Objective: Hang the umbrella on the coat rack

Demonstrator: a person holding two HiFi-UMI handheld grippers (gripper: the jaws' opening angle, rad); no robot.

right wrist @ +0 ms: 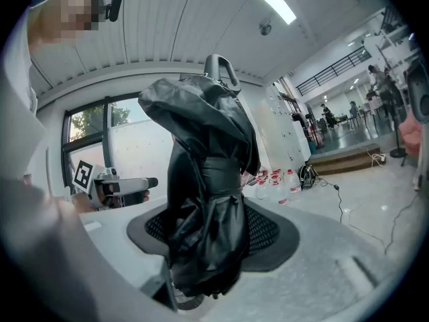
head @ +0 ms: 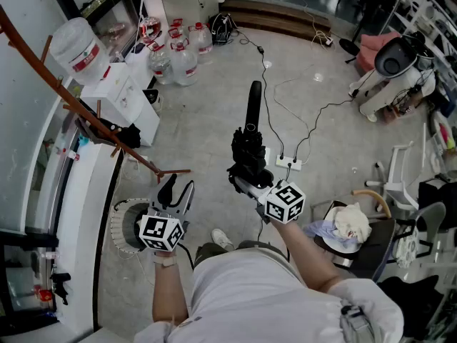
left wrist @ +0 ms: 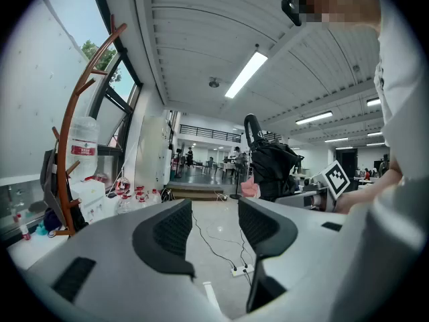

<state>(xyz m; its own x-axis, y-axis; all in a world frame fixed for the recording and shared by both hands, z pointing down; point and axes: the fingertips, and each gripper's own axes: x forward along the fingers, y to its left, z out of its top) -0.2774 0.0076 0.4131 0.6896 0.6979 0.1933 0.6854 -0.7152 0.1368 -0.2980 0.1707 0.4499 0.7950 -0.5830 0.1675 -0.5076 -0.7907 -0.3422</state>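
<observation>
The black folded umbrella (right wrist: 208, 200) is pinched between the fingers (right wrist: 271, 237) of the right gripper (right wrist: 211, 232). The pads press on its bunched fabric from both sides, just below the strap that wraps it. From there it rises nearly upright, with its loop handle at the top. The bottom end hangs below the pads and is partly cut off by the gripper's body, so its tip is hard to make out.

In the head view the umbrella (head: 250, 145) stands over the bare middle of the floor (head: 207, 113), right of the coat rack (left wrist: 65, 153) and apart from it.

The left gripper (left wrist: 214, 223) has its fingers (left wrist: 171, 233) spread with nothing between them; only floor and a power strip show through the gap.

In the head view one end of the rack's brown pole reaches near the left gripper's fingertips (head: 170, 188). How much height separates them cannot be told. The pole's other end runs off the left edge, and in the left gripper view its foot is lost behind clutter by the wall.
</observation>
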